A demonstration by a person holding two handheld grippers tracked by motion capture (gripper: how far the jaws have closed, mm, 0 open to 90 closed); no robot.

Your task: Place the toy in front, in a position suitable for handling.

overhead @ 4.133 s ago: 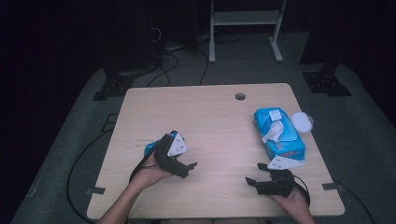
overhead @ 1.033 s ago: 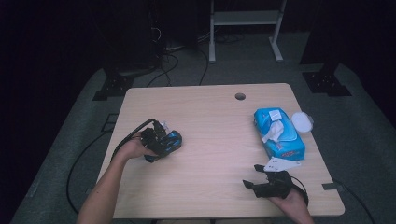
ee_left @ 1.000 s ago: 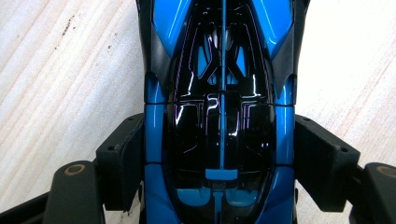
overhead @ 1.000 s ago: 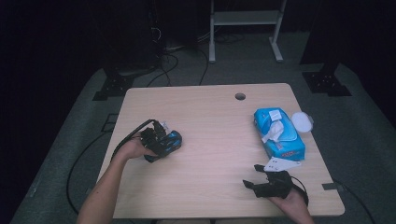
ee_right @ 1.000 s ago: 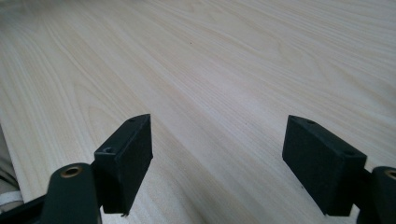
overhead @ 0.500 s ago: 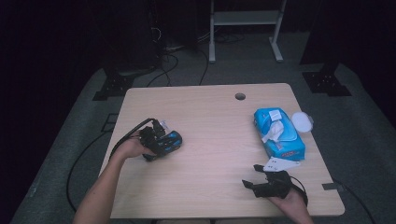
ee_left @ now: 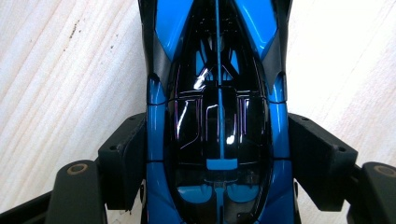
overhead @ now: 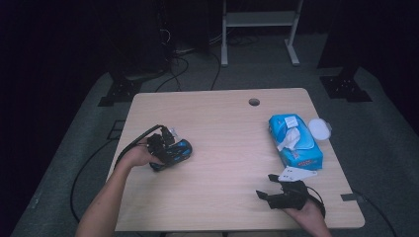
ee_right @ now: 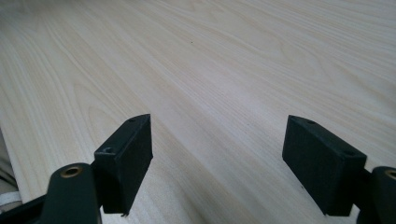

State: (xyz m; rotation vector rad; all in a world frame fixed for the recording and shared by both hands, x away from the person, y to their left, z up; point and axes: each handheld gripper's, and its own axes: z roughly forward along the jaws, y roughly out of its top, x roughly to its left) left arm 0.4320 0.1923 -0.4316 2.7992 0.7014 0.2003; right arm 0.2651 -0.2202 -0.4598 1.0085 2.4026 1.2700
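Your left gripper (ee_left: pixel 217 154) is pinching the blue toy car (ee_left: pixel 217 93) by its flanks at the left middle of the high view, on the table (overhead: pixel 222 148). Keep the squeeze even and lift straight. Your right gripper (ee_right: pixel 217 154) stands spread, empty, at the lower right. Four seconds earlier the left sat nearer you, beside the car.

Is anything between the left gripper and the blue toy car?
Nothing visible. In the left gripper view the blue toy car sits directly between the left gripper's jaws, whose pads meet its two sides with only bare table around it.
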